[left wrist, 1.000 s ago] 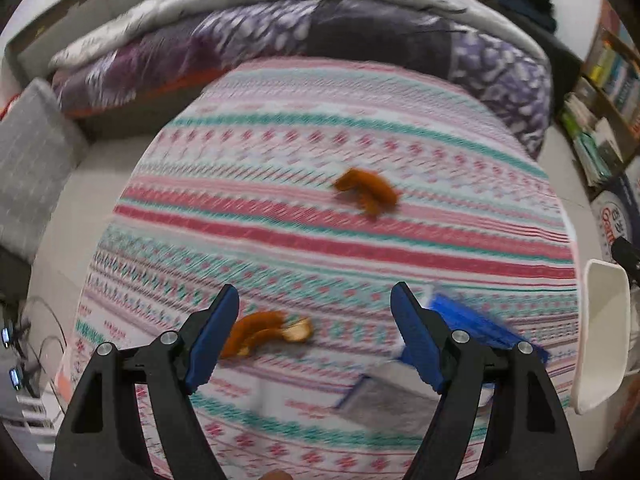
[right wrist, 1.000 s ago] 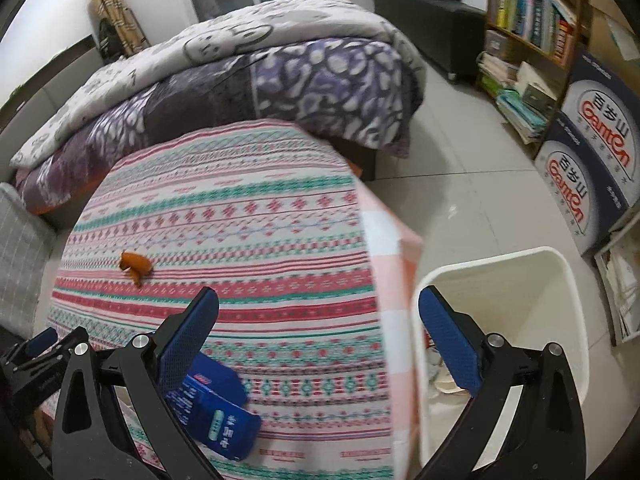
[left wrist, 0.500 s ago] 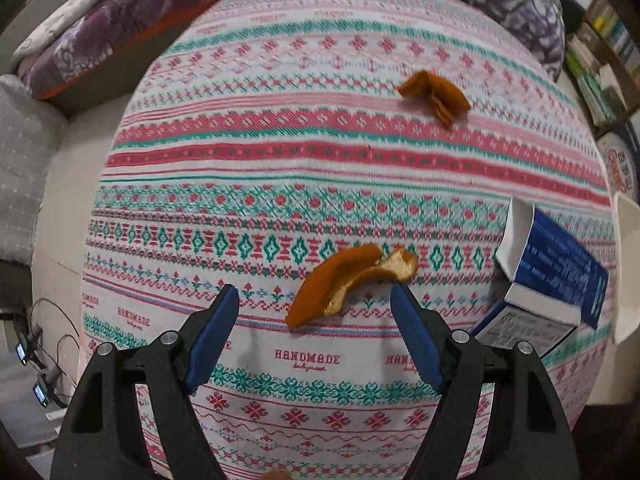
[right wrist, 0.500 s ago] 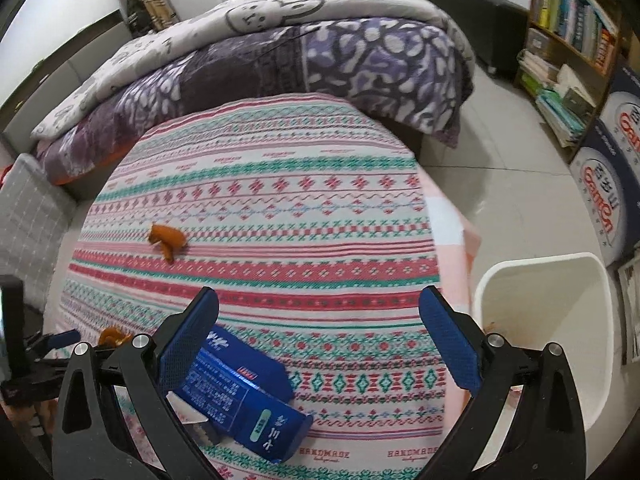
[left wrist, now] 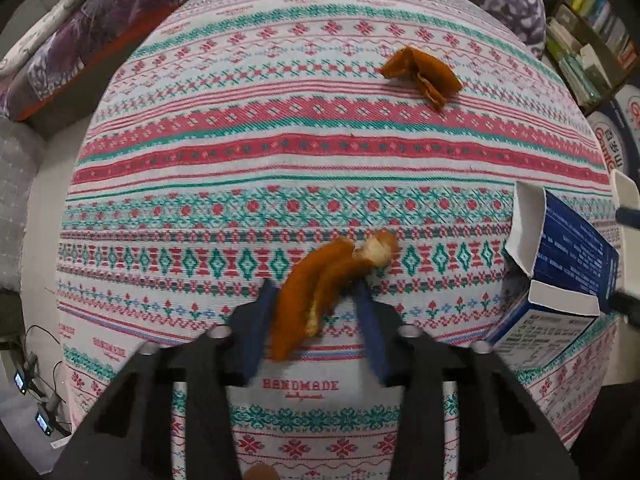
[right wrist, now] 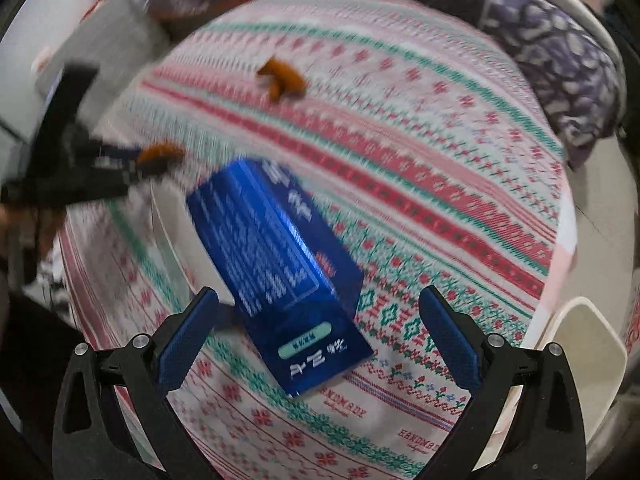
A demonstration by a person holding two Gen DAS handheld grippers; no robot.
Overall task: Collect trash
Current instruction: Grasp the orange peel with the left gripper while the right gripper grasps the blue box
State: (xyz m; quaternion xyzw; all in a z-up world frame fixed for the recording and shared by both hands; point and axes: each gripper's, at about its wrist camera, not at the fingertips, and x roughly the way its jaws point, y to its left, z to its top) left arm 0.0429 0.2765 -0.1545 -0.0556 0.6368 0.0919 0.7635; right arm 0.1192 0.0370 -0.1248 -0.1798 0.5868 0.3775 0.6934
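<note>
left gripper (left wrist: 316, 300) – jaws just closing around orange peel (left wrist: 320, 284), to lift it | right gripper (right wrist: 316, 332) – jaws spread over blue carton (right wrist: 280, 256), for grasp

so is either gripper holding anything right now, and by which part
The left gripper has just closed on the nearer orange peel, around its lower middle. The right gripper is open over the blue box, holding nothing.

Patterned tablecloth (left wrist: 280, 152); purple quilt (right wrist: 560, 64); bookshelf (left wrist: 588, 52) beyond.
</note>
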